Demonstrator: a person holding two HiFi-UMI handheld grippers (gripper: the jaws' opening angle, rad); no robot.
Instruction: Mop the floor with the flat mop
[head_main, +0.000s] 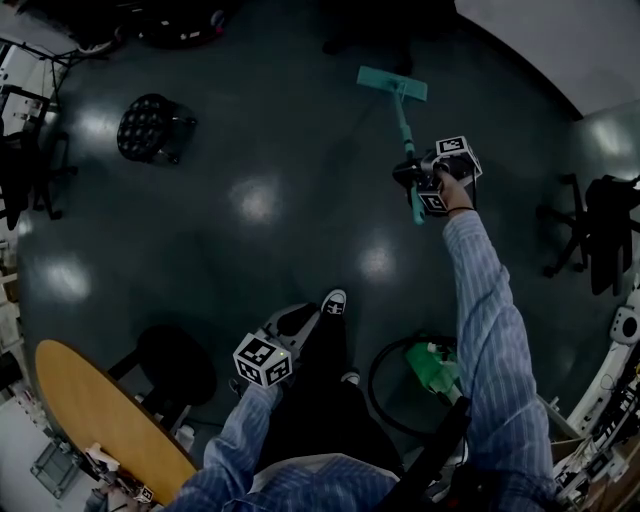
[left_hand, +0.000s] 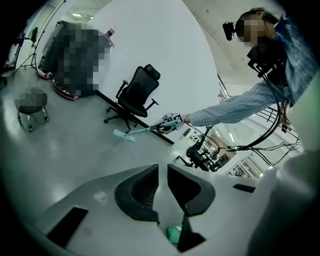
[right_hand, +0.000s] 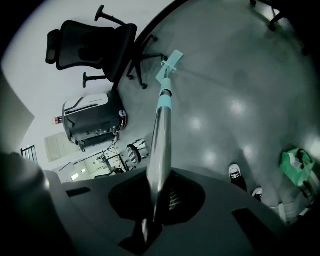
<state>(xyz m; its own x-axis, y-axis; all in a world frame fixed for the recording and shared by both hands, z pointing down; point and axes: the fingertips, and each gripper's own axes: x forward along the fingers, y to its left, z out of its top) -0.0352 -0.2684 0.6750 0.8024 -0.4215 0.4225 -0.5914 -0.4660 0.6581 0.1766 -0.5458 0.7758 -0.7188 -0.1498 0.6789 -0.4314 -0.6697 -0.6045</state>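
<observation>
A dark, glossy floor (head_main: 250, 250) fills the head view, with light patches reflected across it. A round stool (head_main: 155, 128) stands at the upper left, a wooden table (head_main: 95, 415) curves in at the lower left, and a black chair (head_main: 600, 235) sits at the right edge. A green bag (head_main: 432, 367) lies on the floor just beside the person's right side.

The mop (head_main: 403, 120) is out ahead of the person, its teal flat head down on the floor and its handle slanting back up. The right gripper (head_main: 418, 178), held out on a striped sleeve (head_main: 490, 310), is clamped on the handle. In the right gripper view the silver shaft runs up from between the jaws of the right gripper (right_hand: 157, 195).

The left gripper (head_main: 285, 325) hangs low by the person's leg, near a shoe (head_main: 334, 301). In its own view the left gripper (left_hand: 163, 172) has its jaws drawn almost together, only a narrow slit between them and nothing in it.
</observation>
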